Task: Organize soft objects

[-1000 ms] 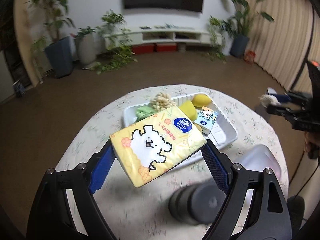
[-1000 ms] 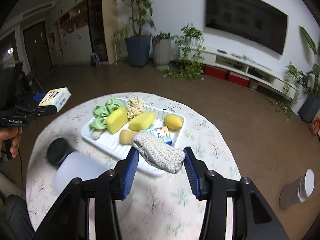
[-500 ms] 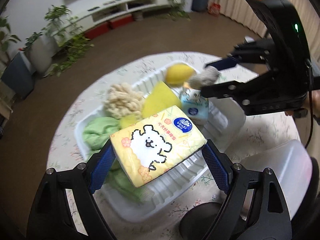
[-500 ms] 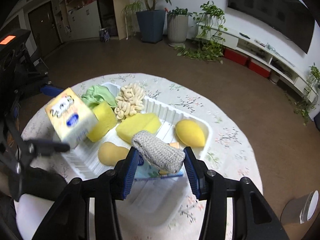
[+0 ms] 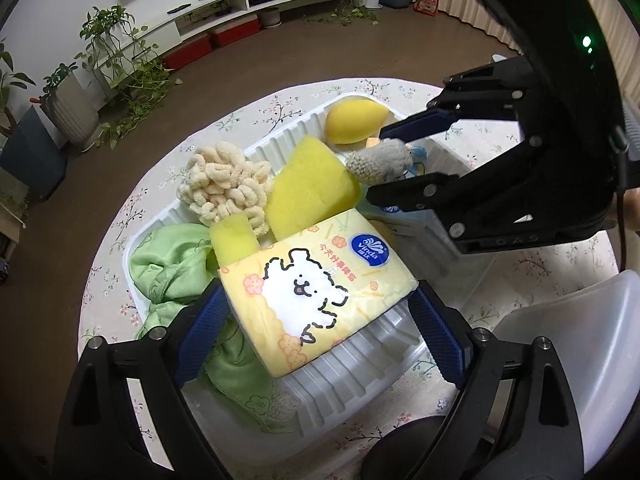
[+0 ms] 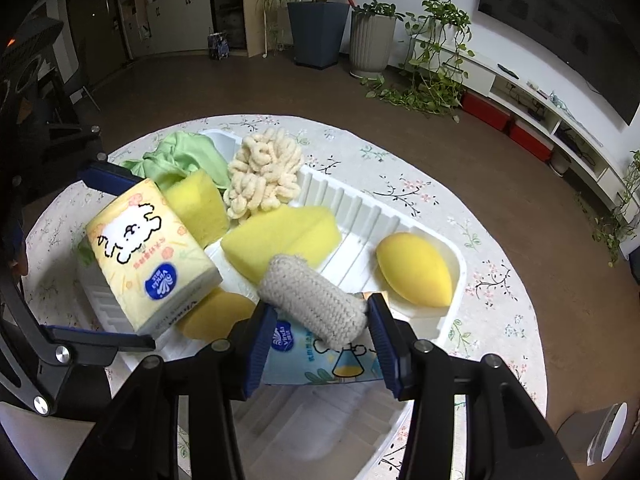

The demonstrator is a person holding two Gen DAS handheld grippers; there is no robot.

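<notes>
My left gripper (image 5: 320, 312) has matt black plastic arms and ribbed blue pads; it clamps a tissue pack (image 5: 316, 284) in glossy printed film. My right gripper (image 6: 316, 324) clamps a coarse grey knitted roll (image 6: 312, 300). The tray (image 6: 360, 208) is smooth white ribbed plastic. Yellow sponges (image 6: 280, 240) look porous and matt; the green cloth (image 5: 172, 260) is soft with a slight sheen. The tablecloth (image 6: 480, 280) is matt printed fabric.

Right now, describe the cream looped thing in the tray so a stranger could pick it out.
On the round floral table sits a white ribbed tray. The cream chenille bundle lies at its far end, between the green cloth and the yellow sponge wedge. It alone is made of pale, curly loops.
</notes>
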